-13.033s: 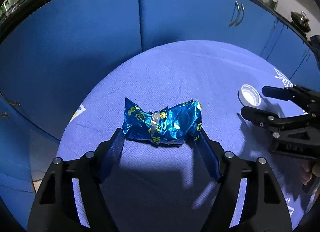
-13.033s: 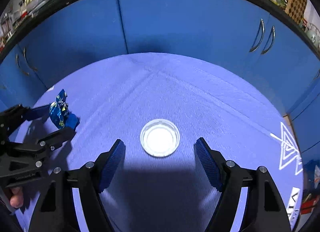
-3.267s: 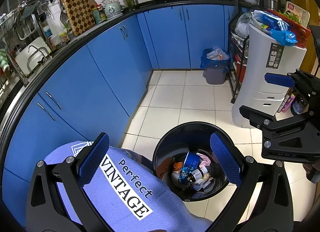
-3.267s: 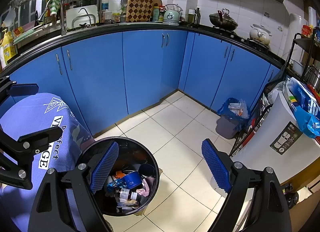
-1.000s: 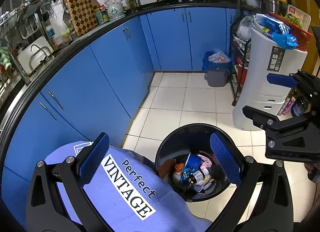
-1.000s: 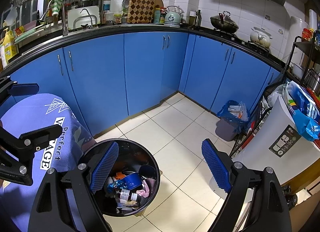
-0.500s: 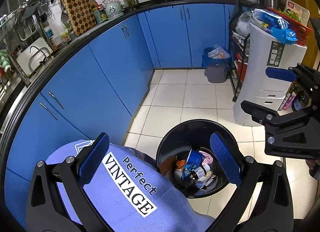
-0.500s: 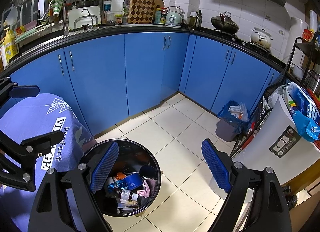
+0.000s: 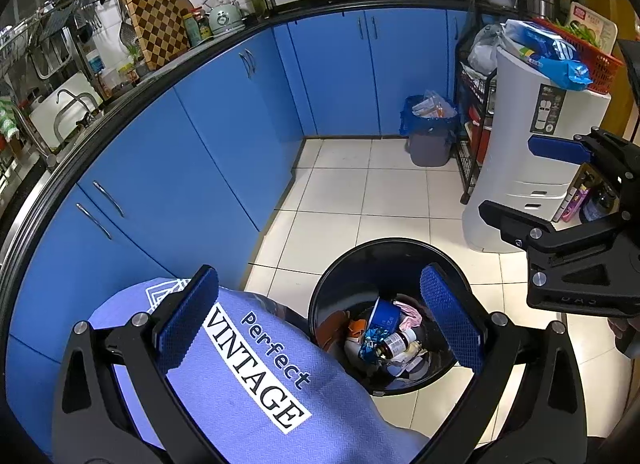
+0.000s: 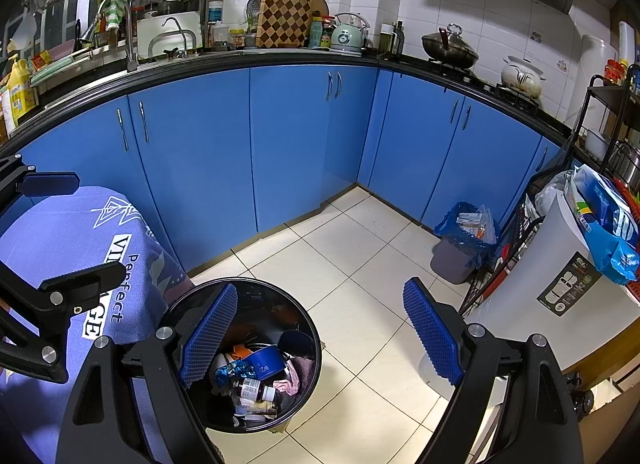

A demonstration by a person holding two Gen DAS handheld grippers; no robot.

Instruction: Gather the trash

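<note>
Trash (image 9: 384,338) lies in the one black bin (image 9: 352,264) on the floor, just beside the cloth-covered surface (image 9: 256,376), probably so items can go straight from the edge into it. Two claws hang over it: the left claw (image 9: 316,324) and the right claw (image 10: 320,328), both with fingers wide apart and holding nothing. In the pile I count one blue foil wrapper (image 10: 230,370), one blue cup (image 10: 266,362) and one brown bottle (image 10: 256,390).
</note>
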